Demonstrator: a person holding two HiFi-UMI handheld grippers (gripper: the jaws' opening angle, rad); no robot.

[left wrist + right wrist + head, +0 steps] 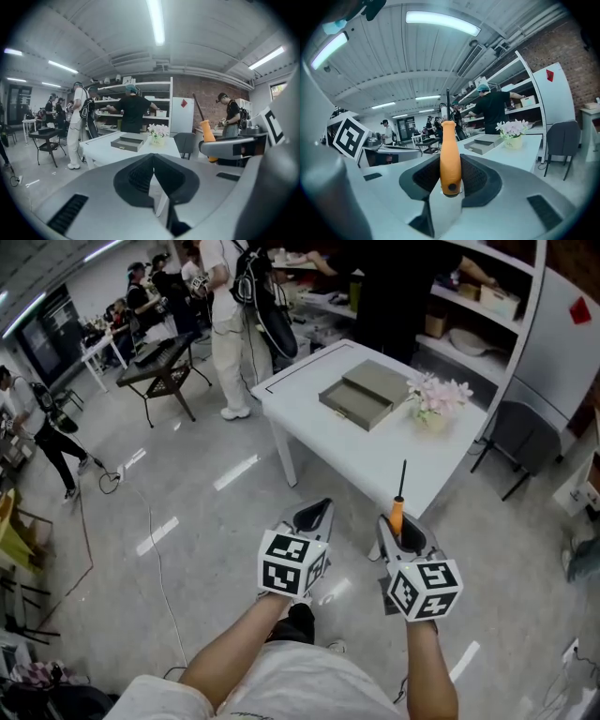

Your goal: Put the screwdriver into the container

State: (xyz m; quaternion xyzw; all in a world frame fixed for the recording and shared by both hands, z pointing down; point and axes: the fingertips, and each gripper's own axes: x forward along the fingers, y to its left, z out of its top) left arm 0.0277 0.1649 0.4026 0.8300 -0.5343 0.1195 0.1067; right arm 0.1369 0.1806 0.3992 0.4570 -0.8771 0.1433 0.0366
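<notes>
The screwdriver point(397, 513) has an orange handle and a thin black shaft that points forward and up. My right gripper point(399, 532) is shut on its handle point(450, 157), just short of the white table's near edge. My left gripper point(315, 517) hangs beside it on the left, shut with nothing between its pads point(140, 176). The container point(365, 394) is a flat grey box with a drawer front, lying on the far half of the table point(375, 463). It also shows ahead in both gripper views point(127, 142) point(485, 143).
A small pot of pale pink flowers point(437, 399) stands right of the container. A grey chair point(517, 432) sits past the table's right side. Shelves point(478, 306) and several people stand behind the table; a black folding table point(167, 367) is at the far left.
</notes>
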